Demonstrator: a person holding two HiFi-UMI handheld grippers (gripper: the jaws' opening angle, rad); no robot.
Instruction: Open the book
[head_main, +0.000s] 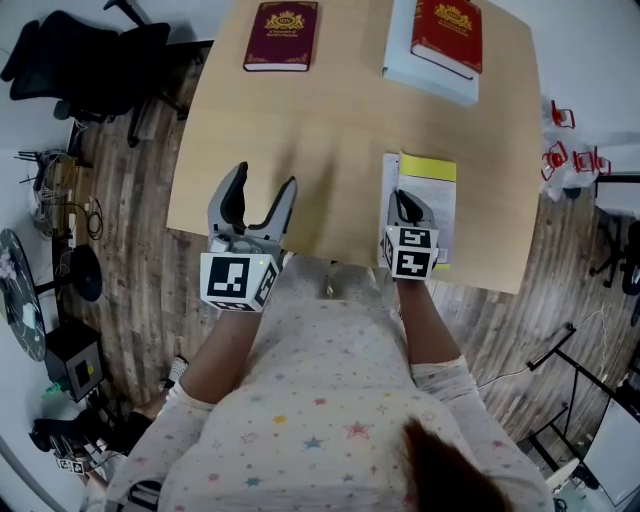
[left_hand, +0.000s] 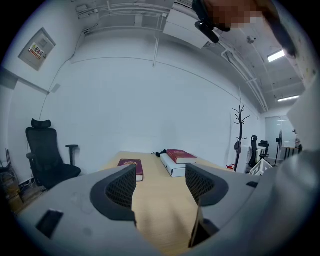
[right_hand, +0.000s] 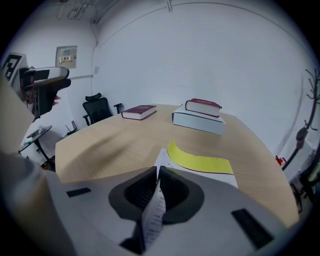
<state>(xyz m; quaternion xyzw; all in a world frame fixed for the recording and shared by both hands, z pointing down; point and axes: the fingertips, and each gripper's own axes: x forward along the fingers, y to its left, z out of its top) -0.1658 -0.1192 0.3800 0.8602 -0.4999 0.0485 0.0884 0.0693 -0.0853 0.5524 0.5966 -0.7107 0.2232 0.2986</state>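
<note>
A thin book (head_main: 440, 200) lies open at the table's near right edge, white pages with a yellow sheet (head_main: 428, 167) on top. My right gripper (head_main: 404, 200) is shut on one printed white page (right_hand: 151, 212), which stands up on edge between the jaws. In the right gripper view the yellow sheet (right_hand: 200, 161) lies flat just beyond the right gripper (right_hand: 157, 172). My left gripper (head_main: 265, 182) hangs over the bare table's (head_main: 330, 130) near left part, open and holding nothing. The left gripper (left_hand: 160, 176) shows only tabletop between its jaws.
A dark red book (head_main: 281, 35) lies closed at the far left of the table. Another red book (head_main: 447, 33) rests on a pale box (head_main: 428, 76) at the far right. A black office chair (head_main: 95, 60) stands left of the table.
</note>
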